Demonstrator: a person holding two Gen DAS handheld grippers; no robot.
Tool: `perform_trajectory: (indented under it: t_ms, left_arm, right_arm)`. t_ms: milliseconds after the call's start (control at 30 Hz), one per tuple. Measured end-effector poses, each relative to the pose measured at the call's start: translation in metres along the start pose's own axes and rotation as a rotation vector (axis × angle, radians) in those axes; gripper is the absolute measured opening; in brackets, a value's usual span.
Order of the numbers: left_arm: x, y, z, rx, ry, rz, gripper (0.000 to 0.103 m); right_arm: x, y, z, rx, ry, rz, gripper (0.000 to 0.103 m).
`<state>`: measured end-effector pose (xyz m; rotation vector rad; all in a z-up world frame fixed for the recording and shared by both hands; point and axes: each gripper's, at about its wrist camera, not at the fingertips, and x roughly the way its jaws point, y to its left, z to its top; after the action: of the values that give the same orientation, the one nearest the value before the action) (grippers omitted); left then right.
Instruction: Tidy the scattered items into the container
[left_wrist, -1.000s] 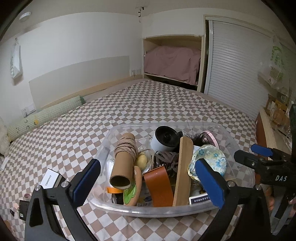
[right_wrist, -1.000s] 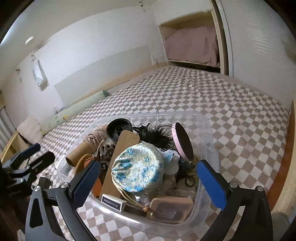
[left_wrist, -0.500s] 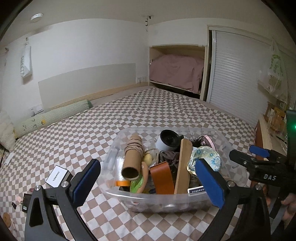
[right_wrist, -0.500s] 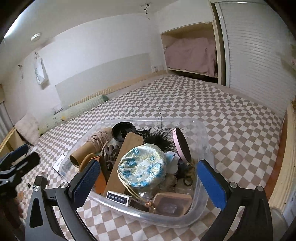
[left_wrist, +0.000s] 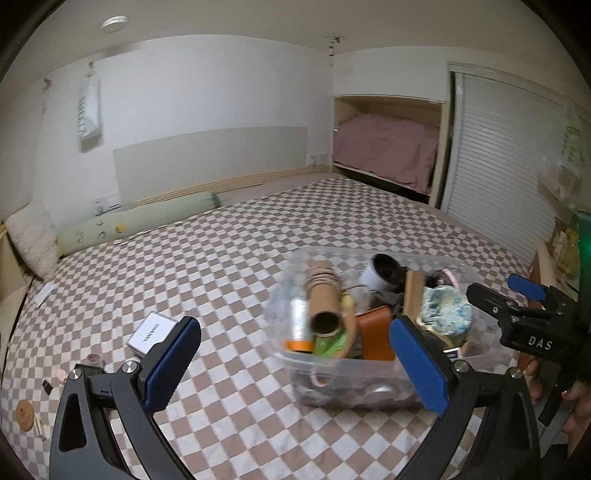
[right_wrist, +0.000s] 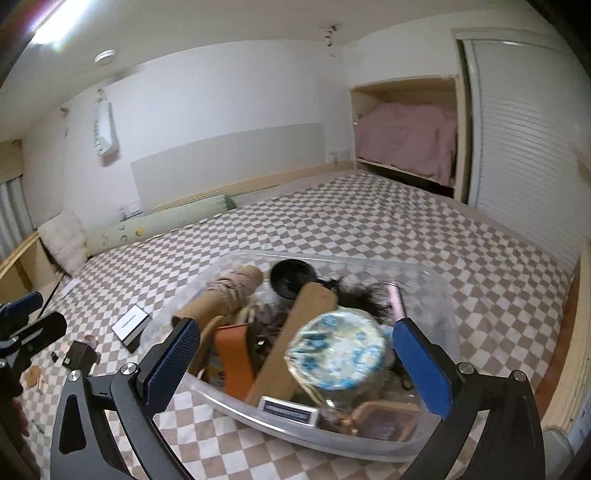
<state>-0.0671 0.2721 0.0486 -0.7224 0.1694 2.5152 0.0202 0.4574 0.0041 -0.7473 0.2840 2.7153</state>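
A clear plastic container (left_wrist: 354, 380) (right_wrist: 447, 295) sits on the checkered bed, packed with items: a cardboard tube (left_wrist: 323, 308), an orange case (left_wrist: 375, 336), a blue floral pouch (right_wrist: 338, 354), a wooden board (right_wrist: 291, 347). My left gripper (left_wrist: 295, 362) is open and empty, to the left of the container. My right gripper (right_wrist: 295, 365) is open and empty, above the container's near side. A white Chanel box (left_wrist: 150, 331) (right_wrist: 130, 325), a dark box (right_wrist: 79, 354) and small bits (left_wrist: 25, 412) lie scattered on the bed at the left.
A green bolster (left_wrist: 140, 221) and a white pillow (left_wrist: 33, 240) lie along the far wall. A closet with pink bedding (left_wrist: 388, 155) and a slatted door (left_wrist: 495, 162) are at the right. The bed's wooden edge (right_wrist: 576, 343) runs along the right.
Both grippers have pulled back and up from the container, and the left one has swung left. More of the bed and the scattered items at the left now shows.
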Motion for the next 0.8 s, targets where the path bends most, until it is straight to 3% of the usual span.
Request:
perform_trajectory:
  t_ms: [467,800]
  left_arm:
    - [-0.021,0.116,-0.025,-0.17,-0.001,0.203,0.103]
    - [-0.04,0.182,-0.05,-0.214,0.007,0.322,0.103]
  right_arm:
    - [0.012,0.079,0.002,-0.128,0.017,0.104,0.103]
    - [0.026,0.131,-0.002,-0.182,0.042,0.158,0.103]
